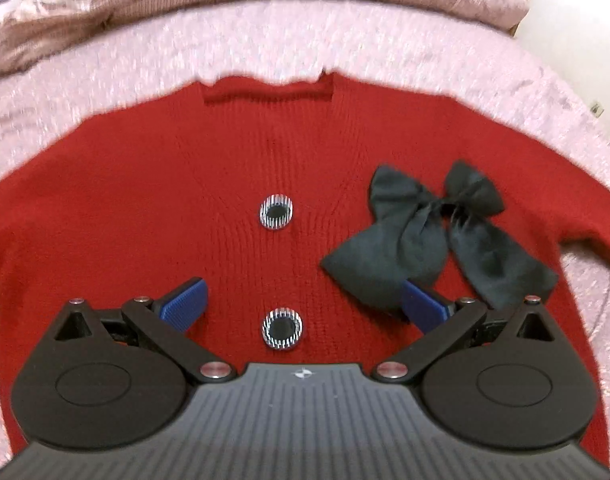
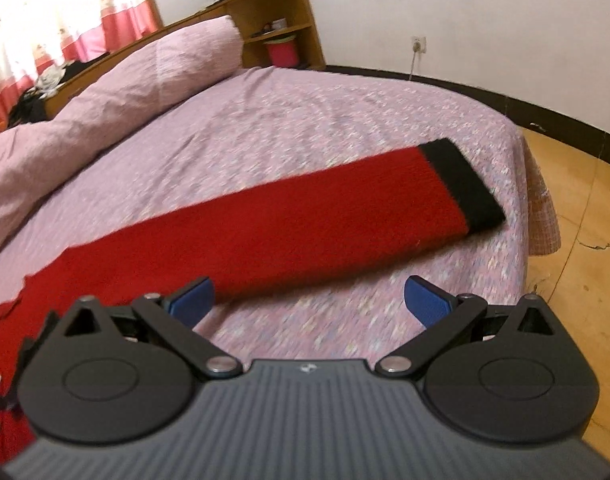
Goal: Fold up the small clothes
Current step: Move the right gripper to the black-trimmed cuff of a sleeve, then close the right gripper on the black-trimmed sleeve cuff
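1. A red knit cardigan [image 1: 145,208] lies flat, front up, on the bed [image 1: 265,40] with its pink flecked sheet; the neckline [image 1: 265,94] is at the far edge, and two round striped buttons [image 1: 276,213] run down the middle.
2. A black bow [image 1: 437,232] sits on the cardigan to the right of the buttons, its tails spreading toward the near right.
3. The left claw [image 1: 301,304] hovers over the cardigan's middle, blue pads wide apart, holding nothing — the near button lies between them, and the right pad [image 1: 425,306] overlaps the bow's near tail.
4. In the right wrist view one sleeve [image 2: 305,232] stretches to the far right, its black cuff [image 2: 461,184] near the bed's right edge, with wooden floor [image 2: 577,240] beyond.
5. The right claw [image 2: 309,304] is spread and empty — left pad [image 2: 193,300] by the sleeve's near edge, bare sheet between the pads.
6. A rumpled pink quilt [image 2: 125,80] is heaped along the bed's far left.
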`<state>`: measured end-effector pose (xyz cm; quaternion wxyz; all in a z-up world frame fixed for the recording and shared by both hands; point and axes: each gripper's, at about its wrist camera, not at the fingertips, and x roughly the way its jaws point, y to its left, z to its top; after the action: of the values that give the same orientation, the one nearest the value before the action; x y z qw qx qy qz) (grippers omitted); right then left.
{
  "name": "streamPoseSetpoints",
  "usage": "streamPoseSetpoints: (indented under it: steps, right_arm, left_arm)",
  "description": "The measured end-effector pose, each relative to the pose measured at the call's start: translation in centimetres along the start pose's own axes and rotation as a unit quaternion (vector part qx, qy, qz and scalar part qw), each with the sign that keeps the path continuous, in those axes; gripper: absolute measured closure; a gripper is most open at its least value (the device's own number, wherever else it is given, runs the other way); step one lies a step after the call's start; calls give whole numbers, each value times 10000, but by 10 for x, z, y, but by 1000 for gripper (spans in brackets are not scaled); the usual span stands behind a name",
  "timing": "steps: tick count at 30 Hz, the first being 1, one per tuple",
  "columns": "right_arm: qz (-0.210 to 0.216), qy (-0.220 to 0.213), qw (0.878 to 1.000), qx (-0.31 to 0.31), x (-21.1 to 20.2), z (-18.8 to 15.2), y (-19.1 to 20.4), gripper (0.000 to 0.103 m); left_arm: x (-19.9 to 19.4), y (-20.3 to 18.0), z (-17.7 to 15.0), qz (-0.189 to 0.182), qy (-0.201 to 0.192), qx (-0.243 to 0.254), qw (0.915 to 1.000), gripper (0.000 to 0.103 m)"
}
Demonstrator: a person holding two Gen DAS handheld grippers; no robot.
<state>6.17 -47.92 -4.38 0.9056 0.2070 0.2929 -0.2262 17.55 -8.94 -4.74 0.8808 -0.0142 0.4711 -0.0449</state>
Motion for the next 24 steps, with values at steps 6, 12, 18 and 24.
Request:
streamPoseSetpoints:
  steps: [6, 12, 18, 24]
  right_arm:
    - [-63, -25, 9993, 370, 27, 18, -21, 0]
    - [20, 67, 9969, 784, 51, 19, -31, 0]
    - [67, -82, 9957, 915, 56, 23, -29, 0]
    - [378, 221, 9835, 1758, 58, 8, -44, 0]
  left_arm:
    - [10, -11, -8, 302, -21, 56, 9995, 0]
    - [12, -20, -18, 468, -291, 107, 9984, 0]
    - [12, -12, -7, 400, 54, 28, 9992, 0]
    - [14, -10, 1, 345, 344, 16, 9988, 0]
